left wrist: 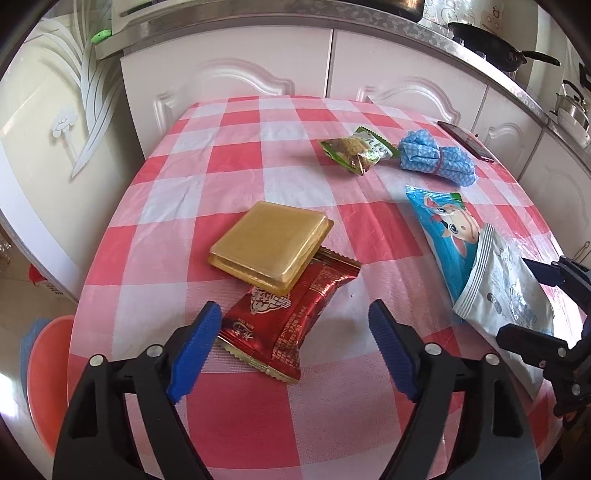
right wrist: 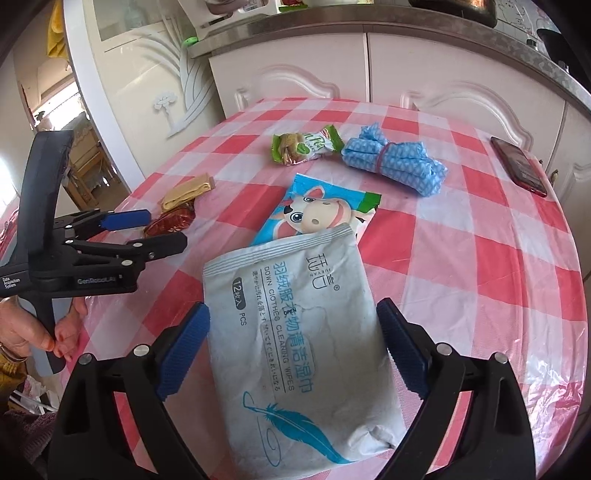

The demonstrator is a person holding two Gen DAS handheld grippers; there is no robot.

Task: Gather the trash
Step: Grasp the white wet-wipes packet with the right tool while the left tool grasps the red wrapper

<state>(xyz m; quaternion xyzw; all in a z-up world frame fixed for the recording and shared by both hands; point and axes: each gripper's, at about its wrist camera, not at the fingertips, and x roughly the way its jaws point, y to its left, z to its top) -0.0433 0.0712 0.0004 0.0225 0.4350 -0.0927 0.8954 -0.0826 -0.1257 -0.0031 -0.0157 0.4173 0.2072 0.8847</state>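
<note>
Now, with the left gripper (left wrist: 295, 317) spread around the red snack wrapper (left wrist: 290, 314) and the right gripper (right wrist: 295, 321) spread around the grey wipes pack (right wrist: 295, 332) on the checked tablecloth (right wrist: 461, 258), each should probably sink lower before pinching, so the flat packets do not slip.

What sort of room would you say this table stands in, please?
Most likely a home kitchen: white cabinet doors under a steel-edged counter, a black frying pan and a steel pot on it, and a checked tablecloth strewn with snack wrappers.
</note>
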